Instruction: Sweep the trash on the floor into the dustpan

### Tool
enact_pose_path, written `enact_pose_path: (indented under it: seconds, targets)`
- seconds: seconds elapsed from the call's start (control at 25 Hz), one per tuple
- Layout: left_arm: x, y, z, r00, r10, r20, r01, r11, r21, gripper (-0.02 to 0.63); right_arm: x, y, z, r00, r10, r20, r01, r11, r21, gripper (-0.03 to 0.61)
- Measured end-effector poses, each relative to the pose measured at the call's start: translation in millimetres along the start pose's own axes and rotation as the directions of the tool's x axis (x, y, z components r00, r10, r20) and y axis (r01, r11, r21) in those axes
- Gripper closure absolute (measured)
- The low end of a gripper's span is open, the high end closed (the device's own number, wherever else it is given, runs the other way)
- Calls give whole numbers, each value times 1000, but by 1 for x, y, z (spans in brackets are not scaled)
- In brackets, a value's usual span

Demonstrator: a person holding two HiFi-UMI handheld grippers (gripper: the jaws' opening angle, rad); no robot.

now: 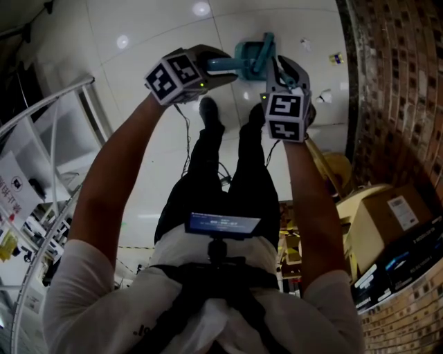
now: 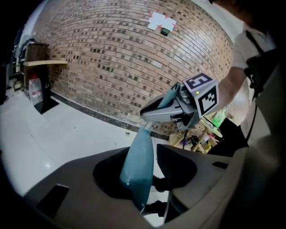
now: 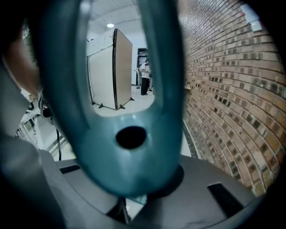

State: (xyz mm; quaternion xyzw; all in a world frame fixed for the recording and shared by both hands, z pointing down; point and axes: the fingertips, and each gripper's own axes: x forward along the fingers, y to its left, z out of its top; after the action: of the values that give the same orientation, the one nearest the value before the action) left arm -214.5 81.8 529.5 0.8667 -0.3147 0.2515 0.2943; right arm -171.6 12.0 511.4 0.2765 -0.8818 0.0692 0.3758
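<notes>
A teal handle (image 2: 138,165) is clamped by the left gripper (image 2: 154,197), a looped handle (image 3: 129,112) by the right gripper (image 3: 125,208); far-right scraps (image 1: 324,97) are not yet swept.

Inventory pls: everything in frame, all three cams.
looped handle: 1, teal, clamped in right claw
flat handle: 1, teal, between left claw jaws, grip unclear
brick wall: 1, brown, right side
trash scraps: about 3, pale, on white floor near the wall
cardboard box: 1, brown, by the wall
rack: 1, white, left side
bottle: 1, clear, far left by the wall
paper: 1, white, on the wall
bystander: 1, far down the room
shoes: 2, black, wearer's
left claw: 1, grey
right claw: 1, grey
</notes>
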Motion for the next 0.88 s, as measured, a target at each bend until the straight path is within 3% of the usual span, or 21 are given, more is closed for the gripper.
enact_pose_path:
  seconds: [0.04,0.24,0.32,0.44,0.52,0.6,0.68,0.88]
  targets:
    - [1,-3,-2,1000,-27,-13,27,1000,1,489,-1,0,0,1000,1,-3,-1,1000,3,549]
    - [0,-13,-10,986,-152,-67,148,987,-57,489,-7,-5,2,1000,15,-9,-16,998,-63,548]
    - [-1,-14,-15,973,-209,-101,196,973,-126,488,-12,-10,4,999,29,-13,-30,997,-77,549]
    - [-1,-24,-24,921,-358,-157,300,905,-302,528,-18,-17,2,997,74,-34,-76,993,-87,546]
    - [3,-32,-27,888,-428,-166,351,866,-357,528,-20,-19,-4,994,94,-50,-99,990,-99,545]
    - [7,-39,-24,868,-473,-154,399,847,-352,539,-20,-20,-9,993,101,-60,-107,987,-121,545]
    - [8,-46,-17,851,-505,-142,446,839,-311,599,-23,-20,-11,993,101,-65,-110,983,-150,545]
    - [11,-54,2,862,-498,-93,471,855,-218,614,-43,-30,-3,993,108,-41,-115,963,-243,545]
